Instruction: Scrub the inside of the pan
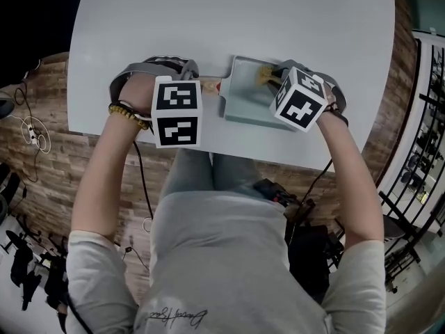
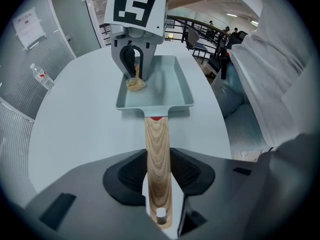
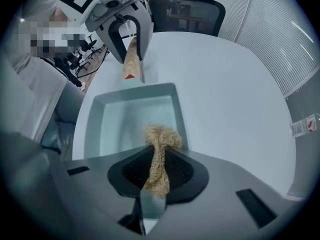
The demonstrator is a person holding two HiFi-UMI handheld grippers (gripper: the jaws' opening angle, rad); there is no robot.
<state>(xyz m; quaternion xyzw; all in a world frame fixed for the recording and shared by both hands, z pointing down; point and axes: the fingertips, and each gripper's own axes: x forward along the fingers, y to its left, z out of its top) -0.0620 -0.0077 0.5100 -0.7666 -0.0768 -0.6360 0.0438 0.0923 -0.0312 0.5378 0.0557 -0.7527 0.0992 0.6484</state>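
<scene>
A pale blue rectangular pan (image 1: pixel 245 96) (image 2: pixel 170 91) (image 3: pixel 130 116) lies on the white table (image 1: pixel 229 19). Its wooden handle (image 2: pixel 158 154) (image 3: pixel 131 60) (image 1: pixel 209 86) points left, and my left gripper (image 2: pixel 159 176) (image 1: pixel 177 111) is shut on it. My right gripper (image 3: pixel 157 171) (image 1: pixel 300 97) is shut on a tan fibrous scrubber (image 3: pixel 159 151) (image 2: pixel 135 83) (image 1: pixel 266 74). The scrubber's bunched end rests inside the pan near its right-hand wall, against the pan floor. In the head view the marker cubes hide most of both grippers' jaws.
The table's near edge (image 1: pixel 229 152) runs just below the pan, with my lap beneath it. An office chair (image 3: pixel 187 6) stands beyond the table's far side. A small bottle (image 2: pixel 41 76) lies by the wall off the table. Wooden floor surrounds the table.
</scene>
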